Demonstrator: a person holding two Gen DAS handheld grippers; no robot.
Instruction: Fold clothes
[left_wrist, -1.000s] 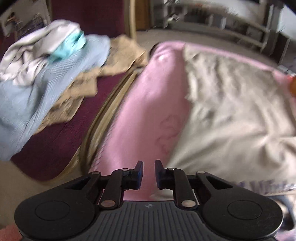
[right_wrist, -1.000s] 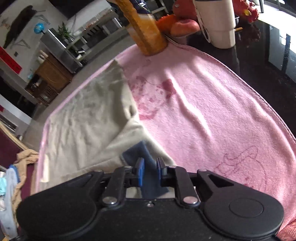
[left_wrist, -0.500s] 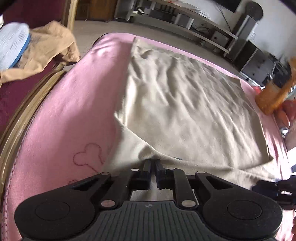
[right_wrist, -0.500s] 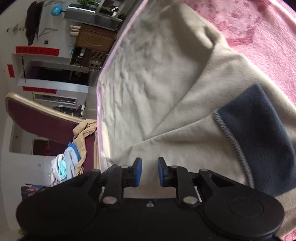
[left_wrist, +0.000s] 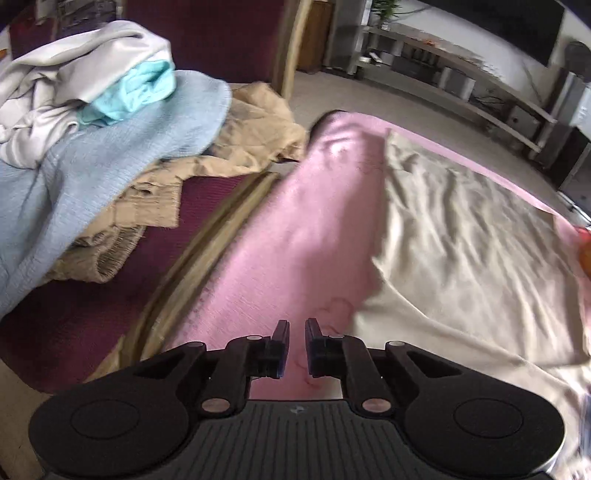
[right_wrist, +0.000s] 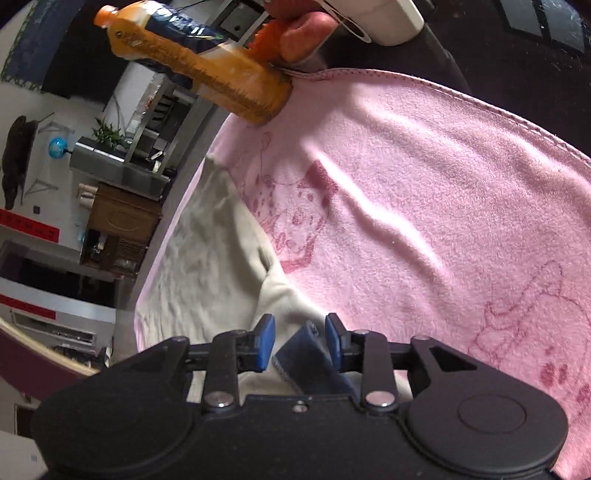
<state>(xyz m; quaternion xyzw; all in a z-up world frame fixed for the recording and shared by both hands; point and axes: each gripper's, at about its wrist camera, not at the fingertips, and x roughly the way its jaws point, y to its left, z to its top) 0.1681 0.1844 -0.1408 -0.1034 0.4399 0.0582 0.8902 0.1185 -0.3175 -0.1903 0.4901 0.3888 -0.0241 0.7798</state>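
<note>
A beige garment (left_wrist: 461, 240) lies spread flat on a pink towel (left_wrist: 295, 229). My left gripper (left_wrist: 297, 332) hovers over the bare towel just left of the garment's near edge. Its jaws stand a narrow gap apart with nothing between them. In the right wrist view the garment (right_wrist: 207, 266) lies at the left on the pink towel (right_wrist: 424, 203). Its navy trimmed end (right_wrist: 314, 365) sits between the jaws of my right gripper (right_wrist: 300, 332). Those jaws are opening, and the pads stand clear of the cloth.
A maroon chair (left_wrist: 74, 306) at the left carries a pile: a light blue cloth (left_wrist: 122, 155), a tan one (left_wrist: 243, 133), a white one (left_wrist: 74, 62) and a turquoise one (left_wrist: 136, 88). An orange bottle (right_wrist: 207, 70) and red fruit (right_wrist: 306, 33) stand at the towel's far edge on the dark tabletop (right_wrist: 517, 74).
The left gripper swung right to the garment's hem, then back left over the bare towel. The right gripper rolled, and its jaws widened around the navy trim.
</note>
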